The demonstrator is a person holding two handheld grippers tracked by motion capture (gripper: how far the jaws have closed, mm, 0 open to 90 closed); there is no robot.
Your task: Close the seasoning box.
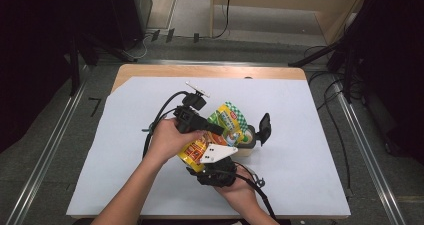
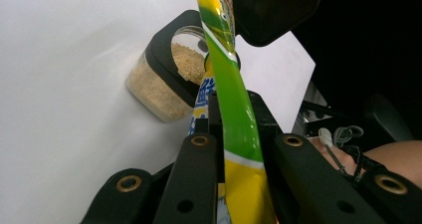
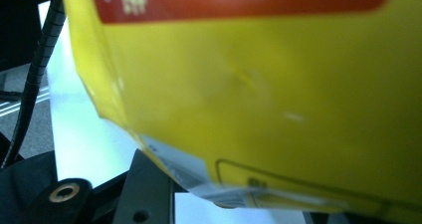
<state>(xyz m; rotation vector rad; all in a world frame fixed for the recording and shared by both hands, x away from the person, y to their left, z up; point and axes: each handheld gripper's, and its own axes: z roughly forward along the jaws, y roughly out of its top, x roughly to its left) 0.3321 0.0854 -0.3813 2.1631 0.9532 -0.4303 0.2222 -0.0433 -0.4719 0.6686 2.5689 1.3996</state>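
A yellow, green and orange snack pouch [image 1: 227, 120] hangs tilted over a clear jar [image 1: 248, 136] at the table's middle. The jar's black flip lid [image 1: 264, 127] stands open. My left gripper [image 1: 215, 129] is shut on the pouch's upper green edge [image 2: 234, 99]. In the left gripper view the jar [image 2: 159, 92] holds tan granules, just beyond the jaws. From below, my right gripper [image 1: 205, 159] is shut on the pouch's yellow bottom end [image 3: 249, 84]. One black finger [image 3: 147, 194] shows under the pouch there.
A white sheet [image 1: 300, 150] covers the wooden table [image 1: 210, 71]. Cables trail from both grippers, one looping at the left [image 1: 160, 115]. Dark stands and cables line the floor to the right of the table [image 1: 345, 100].
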